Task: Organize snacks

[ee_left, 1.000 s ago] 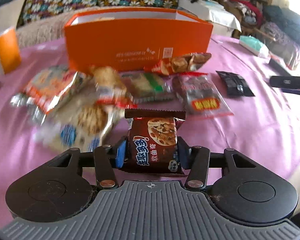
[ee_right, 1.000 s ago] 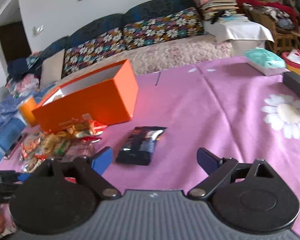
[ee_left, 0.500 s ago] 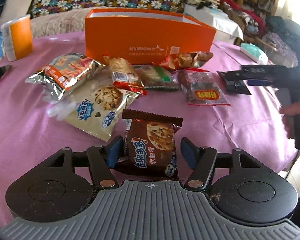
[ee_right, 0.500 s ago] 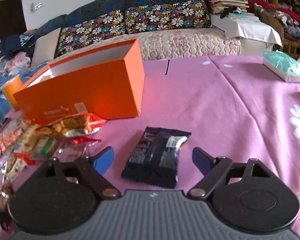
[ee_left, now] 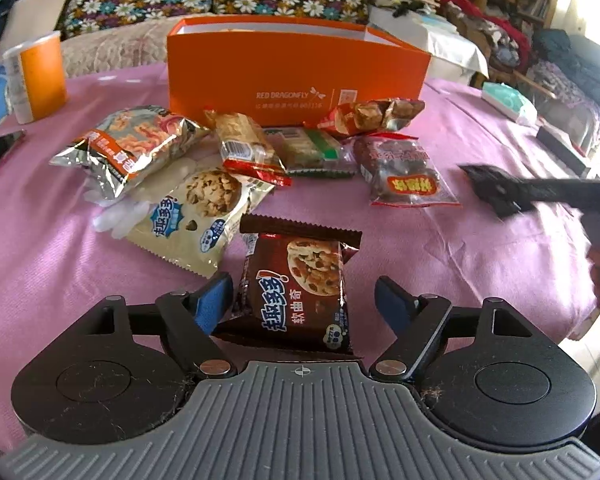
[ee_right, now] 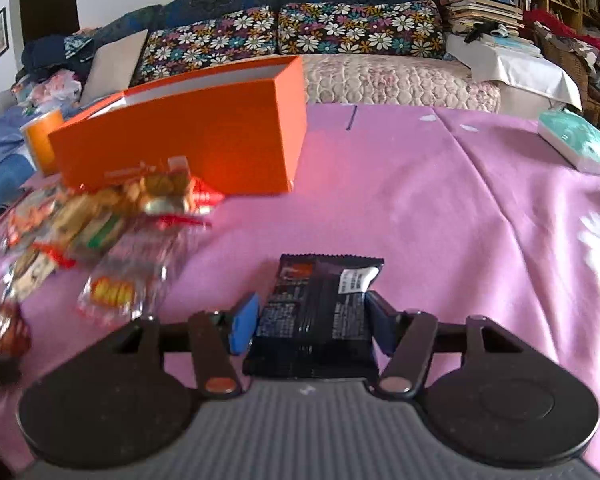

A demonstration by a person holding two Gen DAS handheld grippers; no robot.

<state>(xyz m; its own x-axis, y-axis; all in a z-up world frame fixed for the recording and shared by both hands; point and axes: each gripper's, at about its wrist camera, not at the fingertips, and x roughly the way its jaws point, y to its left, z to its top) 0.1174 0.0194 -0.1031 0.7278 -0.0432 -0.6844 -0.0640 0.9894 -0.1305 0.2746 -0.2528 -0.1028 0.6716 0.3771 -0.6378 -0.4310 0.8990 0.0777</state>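
Note:
A brown cookie packet (ee_left: 296, 284) lies on the purple cloth between the fingers of my left gripper (ee_left: 302, 304), which is open, with a gap on the right side. My right gripper (ee_right: 312, 322) has its blue pads against both sides of a black snack packet (ee_right: 320, 312) resting on the cloth. The open orange box (ee_left: 296, 80) stands at the back, also in the right wrist view (ee_right: 188, 140). Several loose snack packets (ee_left: 204, 172) lie in front of it.
An orange cup (ee_left: 36, 76) stands at the far left, with a dark phone (ee_left: 0, 152) near it. A teal tissue pack (ee_right: 572, 140) lies at the right. The sofa with flowered cushions (ee_right: 292, 36) is behind the table. The table edge runs near the right (ee_left: 580, 320).
My left gripper has opened and let the brown cookie packet rest on the cloth. My right gripper has moved forward to the black packet and closed its fingers onto it.

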